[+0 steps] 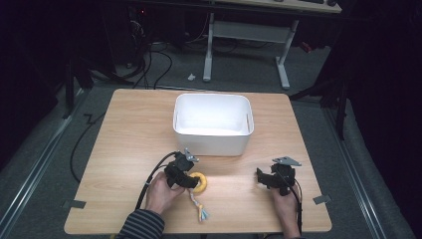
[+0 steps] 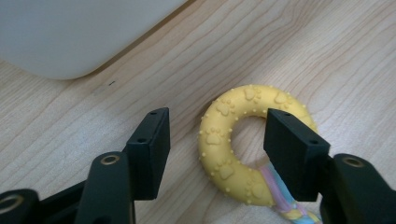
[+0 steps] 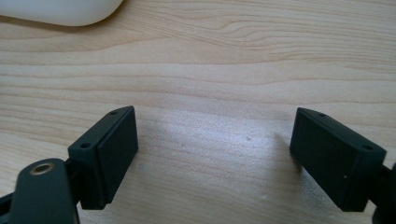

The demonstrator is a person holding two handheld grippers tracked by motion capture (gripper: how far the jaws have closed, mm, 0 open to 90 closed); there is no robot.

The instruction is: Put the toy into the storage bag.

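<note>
Left gripper (image 2: 215, 140) spread, not yet pinching: one jaw outside yellow ring toy (image 2: 229, 140), other over its hole. Ring flat on table (image 1: 129, 129), rope tail (image 1: 198, 206) trailing toward person. Right gripper (image 3: 215, 154) spread, well apart.

No legible text, label or number anywhere.

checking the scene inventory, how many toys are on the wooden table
1: a yellow rubber ring toy with a pastel rope tail lies on the light wooden table, in front of the white plastic bin. The bin's floor is partly hidden.
</note>
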